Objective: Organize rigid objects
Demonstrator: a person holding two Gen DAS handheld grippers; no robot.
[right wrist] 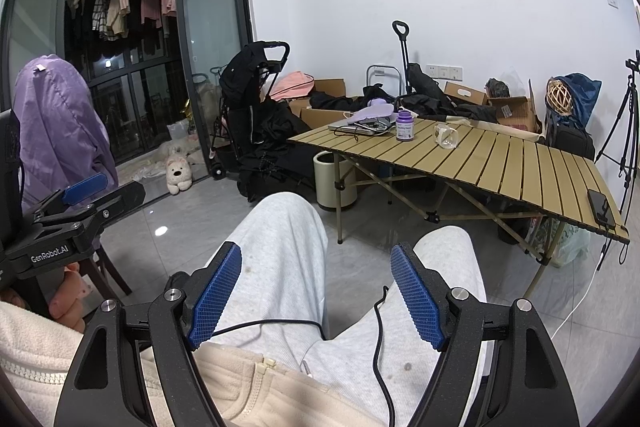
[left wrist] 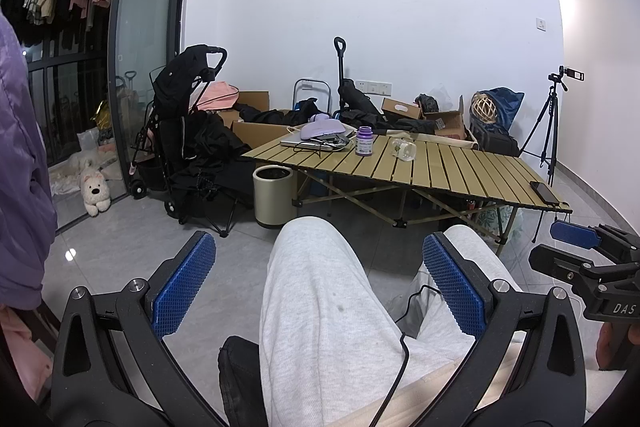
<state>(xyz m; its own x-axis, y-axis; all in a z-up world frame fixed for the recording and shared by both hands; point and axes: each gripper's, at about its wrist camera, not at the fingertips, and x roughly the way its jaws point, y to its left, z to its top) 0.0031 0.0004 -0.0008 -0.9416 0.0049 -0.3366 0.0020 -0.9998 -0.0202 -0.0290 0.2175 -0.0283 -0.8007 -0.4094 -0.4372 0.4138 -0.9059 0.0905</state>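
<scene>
I judge that nothing is started yet: I sit back from the counter (right wrist: 500, 163) with both tools over my lap, so the step in hand is getting ready to reach. My left hand-held gripper (left wrist: 320, 275) is released, its blue pads spread wide with only my grey trousers between them; my right hand-held gripper (right wrist: 316, 295) is spread the same way and grasps nothing. Next I need to lean in toward the things at the counter's far end, well apart from me.

The slatted counter fills the middle right of both views. On it, from large to small: a laptop (right wrist: 352, 127) under a lilac pouch (right wrist: 374, 113), a purple bottle (right wrist: 405, 125), a small clear jar (right wrist: 446, 137), and a phone (right wrist: 599, 205) at the near right edge. Behind stand a stroller (right wrist: 256, 87), boxes and a tripod (left wrist: 548, 131).
</scene>
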